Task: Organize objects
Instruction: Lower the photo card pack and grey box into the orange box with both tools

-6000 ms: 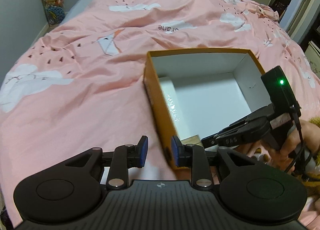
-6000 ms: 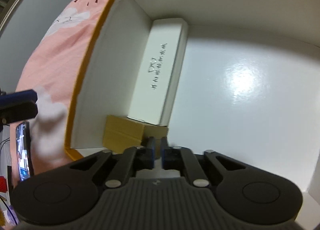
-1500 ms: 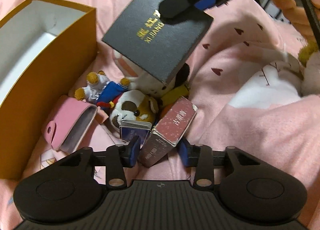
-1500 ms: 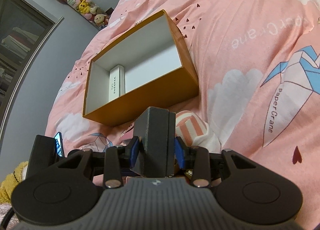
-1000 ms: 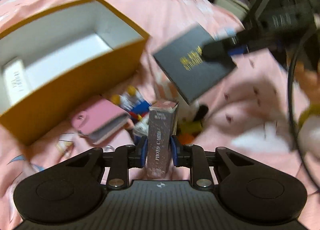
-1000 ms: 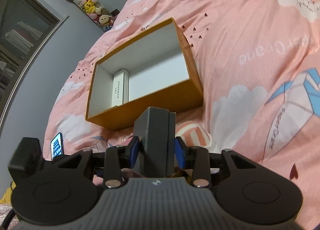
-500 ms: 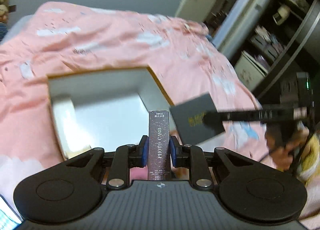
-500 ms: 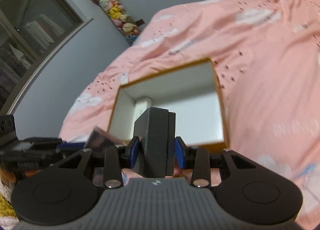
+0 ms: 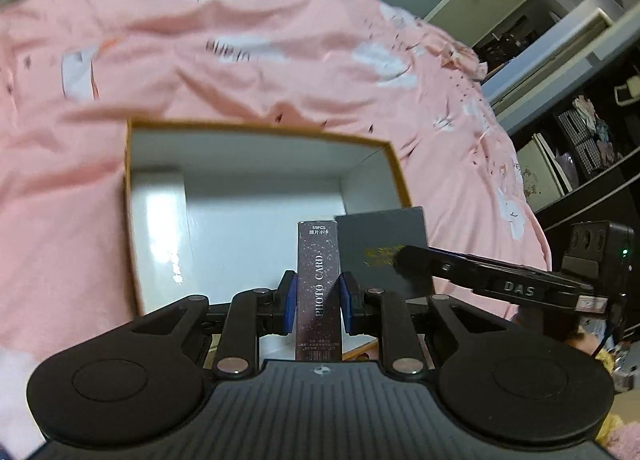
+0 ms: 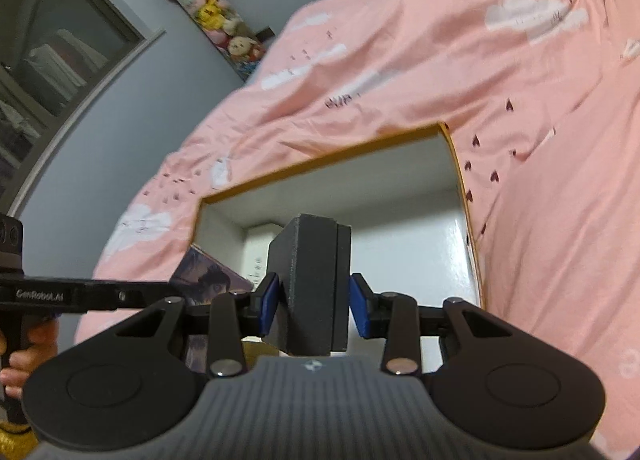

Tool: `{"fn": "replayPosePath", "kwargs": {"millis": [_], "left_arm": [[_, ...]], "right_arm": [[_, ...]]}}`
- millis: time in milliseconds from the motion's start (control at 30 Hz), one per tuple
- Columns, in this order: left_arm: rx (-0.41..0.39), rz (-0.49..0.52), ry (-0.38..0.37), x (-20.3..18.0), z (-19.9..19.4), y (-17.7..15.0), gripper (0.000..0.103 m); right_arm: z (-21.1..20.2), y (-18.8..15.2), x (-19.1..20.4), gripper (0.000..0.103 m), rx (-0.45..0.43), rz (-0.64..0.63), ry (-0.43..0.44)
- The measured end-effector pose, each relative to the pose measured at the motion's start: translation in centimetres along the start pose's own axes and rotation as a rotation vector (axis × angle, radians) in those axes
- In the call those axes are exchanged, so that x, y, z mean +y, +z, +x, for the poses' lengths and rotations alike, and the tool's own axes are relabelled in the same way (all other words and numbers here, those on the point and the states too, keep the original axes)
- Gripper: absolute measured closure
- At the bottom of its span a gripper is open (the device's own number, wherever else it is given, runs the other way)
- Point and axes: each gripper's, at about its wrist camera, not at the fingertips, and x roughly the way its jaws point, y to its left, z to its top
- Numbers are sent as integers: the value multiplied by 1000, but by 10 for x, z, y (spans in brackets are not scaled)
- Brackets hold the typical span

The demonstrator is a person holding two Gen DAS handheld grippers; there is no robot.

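Observation:
An open orange box with a white inside (image 9: 256, 127) (image 10: 320, 163) lies on the pink bed. A long white box (image 9: 158, 215) (image 10: 260, 244) lies along its left wall. My left gripper (image 9: 319, 302) is shut on a dark purple photo card box (image 9: 319, 284), held upright over the box's near edge; the same card box shows in the right wrist view (image 10: 208, 276). My right gripper (image 10: 313, 306) is shut on a black box (image 10: 310, 280) with gold lettering (image 9: 380, 244), held over the near right part of the orange box.
The pink duvet (image 9: 240, 59) spreads all round the box. A tube of plush toys (image 10: 208, 15) stands by the grey wall at the far left. Dark shelves and a doorway (image 9: 580, 107) stand to the right of the bed.
Both grippers have moved forward and closer over the orange box, each still holding its box. The orange box now fills more of both views.

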Motion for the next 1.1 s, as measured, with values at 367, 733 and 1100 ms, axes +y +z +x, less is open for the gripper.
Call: {"fn": "replayPosePath", "kwargs": {"millis": [367,733,1100], "left_arm": [[73,-215,-19,50,55,-17,78],[128,-203,126,46,71,-32,78],[88,64,395,15,59,-35,73]], "right_arm": [[59,-8,-26,67,111,31,-36],[79,-11,-24,67,222,-32,-57],[85,-15,-24,67,248,-48,-63]]}}
